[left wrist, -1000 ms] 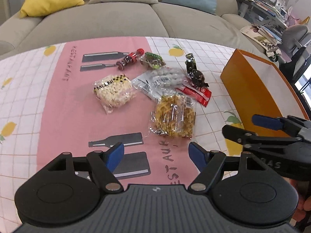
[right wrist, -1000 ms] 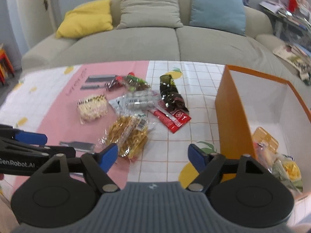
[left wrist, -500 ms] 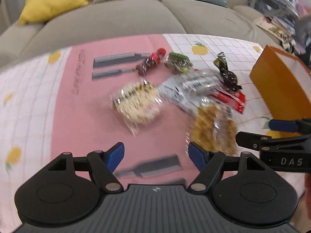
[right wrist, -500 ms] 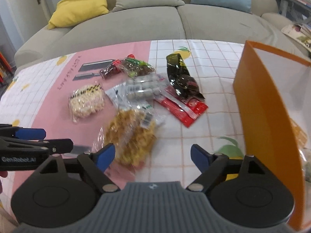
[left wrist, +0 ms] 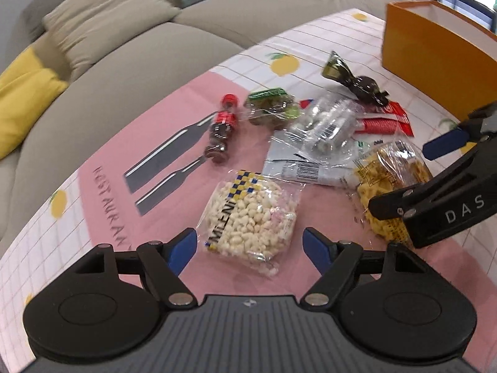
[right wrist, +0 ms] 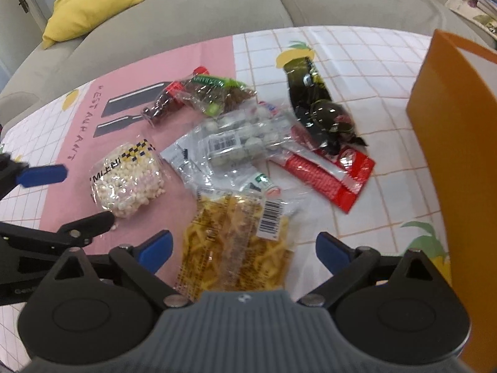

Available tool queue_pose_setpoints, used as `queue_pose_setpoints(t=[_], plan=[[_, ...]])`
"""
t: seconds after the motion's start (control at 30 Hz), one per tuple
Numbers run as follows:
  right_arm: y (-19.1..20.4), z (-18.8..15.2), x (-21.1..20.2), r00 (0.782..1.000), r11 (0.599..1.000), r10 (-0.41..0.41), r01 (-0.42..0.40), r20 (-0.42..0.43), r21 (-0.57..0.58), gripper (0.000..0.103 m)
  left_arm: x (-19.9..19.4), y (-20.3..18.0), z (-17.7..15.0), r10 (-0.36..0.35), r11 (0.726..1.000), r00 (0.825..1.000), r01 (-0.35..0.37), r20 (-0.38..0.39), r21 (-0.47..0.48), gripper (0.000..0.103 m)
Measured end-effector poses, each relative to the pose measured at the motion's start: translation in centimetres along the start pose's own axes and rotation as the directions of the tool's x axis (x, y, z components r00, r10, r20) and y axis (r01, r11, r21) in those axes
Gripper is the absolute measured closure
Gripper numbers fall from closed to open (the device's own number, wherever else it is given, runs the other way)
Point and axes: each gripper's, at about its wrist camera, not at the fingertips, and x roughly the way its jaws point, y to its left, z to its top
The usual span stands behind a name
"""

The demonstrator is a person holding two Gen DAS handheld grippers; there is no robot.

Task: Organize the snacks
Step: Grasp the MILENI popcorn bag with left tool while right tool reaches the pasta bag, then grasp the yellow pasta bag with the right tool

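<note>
Several snack packs lie on the tablecloth. My left gripper [left wrist: 250, 245] is open, its jaws either side of a clear bag of white puffed pieces [left wrist: 251, 217], just short of it. My right gripper [right wrist: 245, 248] is open over a clear bag of yellow twisted snacks [right wrist: 236, 242], which also shows in the left wrist view [left wrist: 388, 180]. Beyond lie a clear pack of round candies [right wrist: 245, 140], a red wrapper [right wrist: 326, 174], a dark green packet [right wrist: 316, 108], a green-topped bag [right wrist: 217, 93] and a small cola-shaped bottle [left wrist: 222, 130].
An orange open box [right wrist: 450, 130] stands at the right of the table; it also shows in the left wrist view [left wrist: 435, 59]. A grey sofa [right wrist: 186, 9] with a yellow cushion [right wrist: 90, 0] lies behind the table. The cloth is pink and white checked.
Both grippers have moved forward and down toward the snacks. The left one has swung to the white puffed bag; the right one has closed in on the yellow snack bag.
</note>
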Motion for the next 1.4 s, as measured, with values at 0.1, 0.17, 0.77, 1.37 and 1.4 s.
queue_pose_setpoints(t=[0.1,0.17,0.77,1.37,1.4], plan=[[0.3,-0.1,0.5,1.0,1.0,0.0,0.0,-0.012,-0.01,0.007,0.9,0.5,0.3,-0.022,1.0,0.999,0.022,0.027,0.013,0.012],[0.3,-0.2,0.8,1.0,1.0,0.003,-0.003,-0.019,-0.01,0.007,1.6,1.1,0.5,-0.053,0.999,0.998,0.053,0.042,0.001,0.012],[0.1,-1.1,1.5,0.999,1.0,0.026,-0.027,-0.042,-0.015,0.006,5.8,1.0,1.1,-0.042,0.997,0.998,0.044,0.039,-0.064,0.0],[0.1,-1.1,1.6,0.999,0.999,0.021,-0.022,-0.041,-0.031,0.005,6.6,1.9,1.1,-0.041,0.958,0.999,0.044,0.014,-0.284,0.0],[0.1,-1.1,1.5,0.999,0.999,0.022,-0.023,-0.042,-0.034,0.006,6.6,1.8,1.1,-0.039,0.956,0.999,0.042,0.016,-0.291,0.0]])
